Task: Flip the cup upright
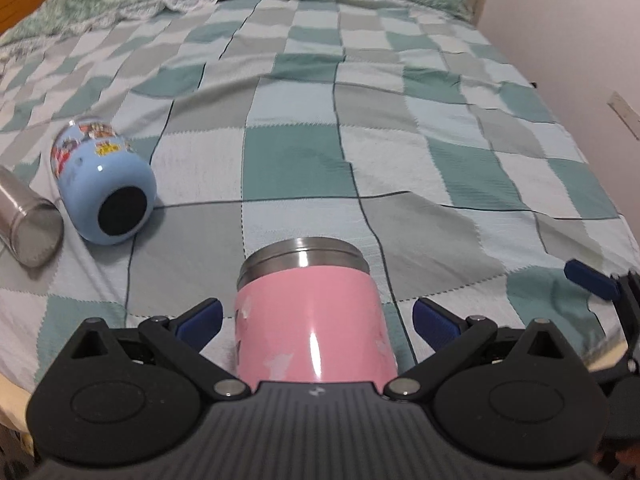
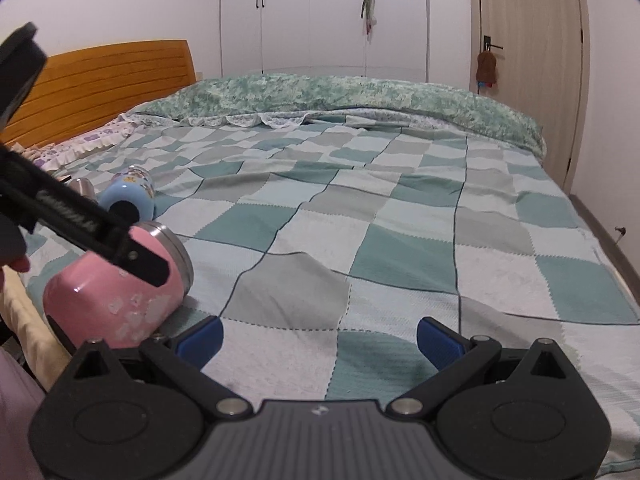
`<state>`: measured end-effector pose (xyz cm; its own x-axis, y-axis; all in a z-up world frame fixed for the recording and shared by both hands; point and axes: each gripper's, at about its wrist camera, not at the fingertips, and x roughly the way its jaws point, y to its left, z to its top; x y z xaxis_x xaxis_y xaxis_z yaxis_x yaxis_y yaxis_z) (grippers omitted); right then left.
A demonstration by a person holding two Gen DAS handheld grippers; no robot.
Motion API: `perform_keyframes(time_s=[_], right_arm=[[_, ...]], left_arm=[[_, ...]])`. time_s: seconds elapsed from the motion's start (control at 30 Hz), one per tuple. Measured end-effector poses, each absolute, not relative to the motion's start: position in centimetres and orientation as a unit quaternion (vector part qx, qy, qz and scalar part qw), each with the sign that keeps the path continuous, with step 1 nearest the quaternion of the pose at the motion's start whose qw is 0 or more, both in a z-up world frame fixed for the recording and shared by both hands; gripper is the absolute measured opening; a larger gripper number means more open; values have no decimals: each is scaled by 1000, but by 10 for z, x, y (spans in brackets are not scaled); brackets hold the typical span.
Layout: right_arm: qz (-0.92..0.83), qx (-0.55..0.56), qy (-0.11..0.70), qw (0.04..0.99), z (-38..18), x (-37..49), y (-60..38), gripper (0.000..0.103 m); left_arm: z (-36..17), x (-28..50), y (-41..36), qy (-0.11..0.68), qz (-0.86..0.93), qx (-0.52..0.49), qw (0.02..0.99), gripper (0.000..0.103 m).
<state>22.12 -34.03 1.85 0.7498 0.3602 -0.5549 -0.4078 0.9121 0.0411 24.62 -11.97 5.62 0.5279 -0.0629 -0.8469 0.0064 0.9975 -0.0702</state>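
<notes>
A pink cup with a steel rim lies on its side on the checkered bedspread, rim pointing away. My left gripper is open, its blue pads on either side of the cup with a gap on each side. In the right wrist view the pink cup lies at the left with the left gripper's finger across it. My right gripper is open and empty over the bedspread, to the right of the cup. Its blue fingertip shows at the right edge of the left wrist view.
A light blue cup with stickers lies on its side at the left, base toward me, next to a steel cup. Both show in the right wrist view. A green duvet, a wooden headboard and a door lie beyond.
</notes>
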Motion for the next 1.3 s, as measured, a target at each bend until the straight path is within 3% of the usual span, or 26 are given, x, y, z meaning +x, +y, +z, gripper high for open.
perform_keyframes(time_s=[0.13, 0.2, 0.57, 1.03, 1.3], right_arm=[[210, -36, 294, 932, 13, 224, -339, 103], [214, -36, 295, 931, 12, 223, -337, 103], [221, -34, 284, 932, 20, 221, -329, 103], [207, 27, 247, 946, 24, 204, -333, 103], [165, 68, 200, 963, 21, 199, -330, 103]], left_arm=[[44, 260, -121, 514, -28, -28, 857, 101], [41, 263, -122, 524, -23, -17, 851, 87], [58, 236, -112, 484, -64, -9, 872, 87], [85, 179, -92, 364, -105, -22, 925, 85], [113, 198, -90, 272, -107, -25, 956, 85]])
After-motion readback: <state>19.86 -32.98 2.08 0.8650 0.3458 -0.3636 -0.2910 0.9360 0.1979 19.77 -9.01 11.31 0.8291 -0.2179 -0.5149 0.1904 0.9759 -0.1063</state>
